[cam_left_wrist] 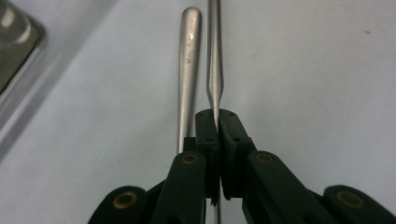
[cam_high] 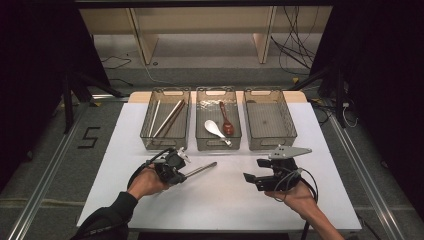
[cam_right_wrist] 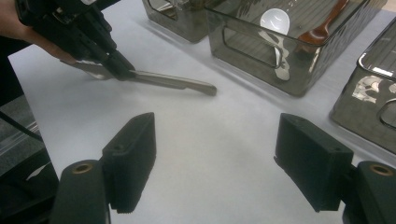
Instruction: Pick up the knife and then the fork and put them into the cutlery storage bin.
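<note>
A: Nearest the high view: the person's forearms, then the white table [cam_high: 220, 200]. Past them, three bins: left bin [cam_high: 166, 119] has chopsticks, middle bin [cam_high: 218, 118] two spoons, right bin [cam_high: 269, 119] looks bare.

B: Progress?

A: Sorting looks partly done. One metal utensil [cam_high: 199, 171] is not yet binned, lying low over the table in front of the left and middle bins.

B: Grip?

A: Left gripper [cam_left_wrist: 215, 122] fingers clenched on its thin edge; the handle runs straight out ahead, away from the fingers. Right gripper [cam_right_wrist: 215, 154] fingers spread wide, holding nothing, well apart from the utensil.
</note>
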Available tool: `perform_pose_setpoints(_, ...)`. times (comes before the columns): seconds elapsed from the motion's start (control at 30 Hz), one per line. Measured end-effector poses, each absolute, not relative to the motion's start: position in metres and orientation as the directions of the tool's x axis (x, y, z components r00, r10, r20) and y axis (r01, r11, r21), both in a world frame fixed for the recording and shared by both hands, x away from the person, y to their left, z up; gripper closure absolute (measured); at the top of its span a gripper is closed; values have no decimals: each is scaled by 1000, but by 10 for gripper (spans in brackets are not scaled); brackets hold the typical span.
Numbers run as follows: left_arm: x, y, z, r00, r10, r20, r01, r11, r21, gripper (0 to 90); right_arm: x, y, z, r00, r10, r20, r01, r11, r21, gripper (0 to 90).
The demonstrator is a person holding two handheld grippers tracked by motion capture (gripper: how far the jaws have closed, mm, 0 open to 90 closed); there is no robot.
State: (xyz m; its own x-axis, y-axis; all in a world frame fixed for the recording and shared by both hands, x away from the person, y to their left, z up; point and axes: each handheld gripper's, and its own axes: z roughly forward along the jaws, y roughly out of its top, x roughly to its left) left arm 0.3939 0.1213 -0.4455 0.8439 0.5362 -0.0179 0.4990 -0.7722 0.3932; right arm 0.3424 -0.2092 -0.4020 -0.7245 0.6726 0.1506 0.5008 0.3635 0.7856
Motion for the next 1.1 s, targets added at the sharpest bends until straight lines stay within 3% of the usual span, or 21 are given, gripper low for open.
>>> perform_pose_setpoints(0.63, 369, 103, -421, 898, 438, -50, 411, -793, 450, 877, 349, -184, -403, -798, 590, 125, 459, 460, 760, 298)
perform_pose_setpoints(1.1, 347, 81, -411, 940, 335, -68, 329, -832, 446, 876, 351, -141, -415, -922, 388, 14, 298, 683, 667, 348)
